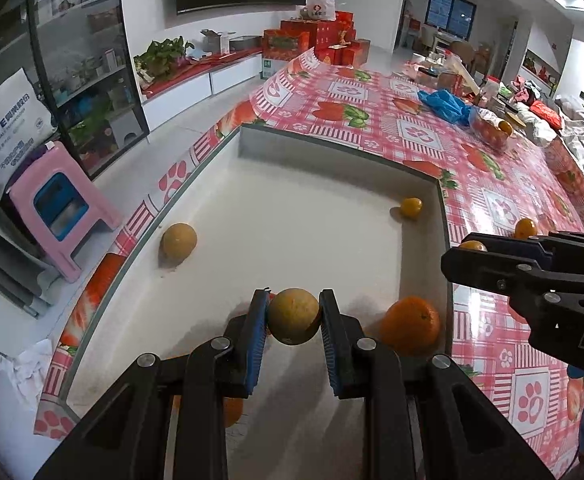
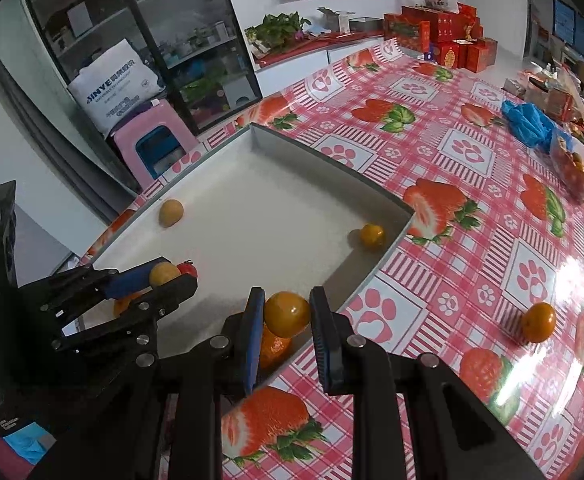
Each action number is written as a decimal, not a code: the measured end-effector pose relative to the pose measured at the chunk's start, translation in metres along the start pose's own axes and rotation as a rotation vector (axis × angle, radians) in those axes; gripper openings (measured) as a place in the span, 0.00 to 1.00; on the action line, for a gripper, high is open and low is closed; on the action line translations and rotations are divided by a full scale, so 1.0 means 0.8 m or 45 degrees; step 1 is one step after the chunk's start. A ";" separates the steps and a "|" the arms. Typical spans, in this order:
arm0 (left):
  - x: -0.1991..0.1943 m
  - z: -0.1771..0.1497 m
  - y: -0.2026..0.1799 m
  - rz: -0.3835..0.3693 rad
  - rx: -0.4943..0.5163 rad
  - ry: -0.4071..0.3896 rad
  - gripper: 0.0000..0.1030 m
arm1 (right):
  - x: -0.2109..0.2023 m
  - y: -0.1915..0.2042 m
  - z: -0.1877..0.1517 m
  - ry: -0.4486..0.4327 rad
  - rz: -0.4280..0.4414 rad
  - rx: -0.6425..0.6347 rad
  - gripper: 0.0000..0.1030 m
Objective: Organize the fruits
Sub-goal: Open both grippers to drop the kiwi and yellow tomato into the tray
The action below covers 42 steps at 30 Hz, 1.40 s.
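My left gripper [image 1: 294, 316] is shut on a tan round fruit [image 1: 294, 316] above the white tray [image 1: 312, 148]; it also shows in the right wrist view [image 2: 163, 274]. My right gripper [image 2: 285, 314] is shut on a small orange citrus [image 2: 286, 314] over the tray's near right rim. In the tray lie another tan fruit [image 1: 179, 241], a small citrus [image 1: 412, 207] in the far right corner, a large orange [image 1: 410, 325] and a small red fruit [image 2: 187, 269]. One citrus [image 2: 538, 322] lies on the tablecloth to the right.
The strawberry-print tablecloth [image 2: 472, 152] covers the table. A blue plastic bag [image 2: 526, 120] and a bag of oranges [image 2: 578, 170] sit at the far right. A pink stool [image 1: 61, 204] stands on the floor to the left.
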<state>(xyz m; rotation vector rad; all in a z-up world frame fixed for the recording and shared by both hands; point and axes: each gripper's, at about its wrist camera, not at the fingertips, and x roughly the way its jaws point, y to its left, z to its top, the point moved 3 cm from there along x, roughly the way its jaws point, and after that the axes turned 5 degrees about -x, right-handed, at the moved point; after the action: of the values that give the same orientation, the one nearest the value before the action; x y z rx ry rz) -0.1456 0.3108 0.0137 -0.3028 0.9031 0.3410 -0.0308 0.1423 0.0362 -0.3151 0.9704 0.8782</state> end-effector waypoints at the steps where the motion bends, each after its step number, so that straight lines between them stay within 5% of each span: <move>1: 0.000 -0.002 0.000 0.001 -0.001 0.001 0.26 | 0.002 0.001 0.000 0.003 0.000 -0.004 0.24; 32: 0.018 0.007 0.006 0.060 0.003 0.003 0.26 | 0.060 0.003 0.003 0.129 -0.022 -0.025 0.26; 37: 0.021 0.005 0.007 0.092 0.016 0.011 0.27 | 0.054 0.008 0.006 0.107 -0.019 -0.040 0.51; 39: 0.022 0.004 0.008 0.103 0.013 0.019 0.27 | 0.050 0.010 0.007 0.101 -0.053 -0.055 0.53; 42: 0.022 0.003 0.017 0.129 -0.025 0.034 0.51 | 0.045 0.004 0.008 0.091 -0.040 -0.029 0.54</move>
<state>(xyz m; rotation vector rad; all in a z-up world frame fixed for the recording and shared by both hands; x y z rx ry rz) -0.1395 0.3265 -0.0004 -0.2809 0.9434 0.4401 -0.0199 0.1658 0.0106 -0.3823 1.0194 0.8545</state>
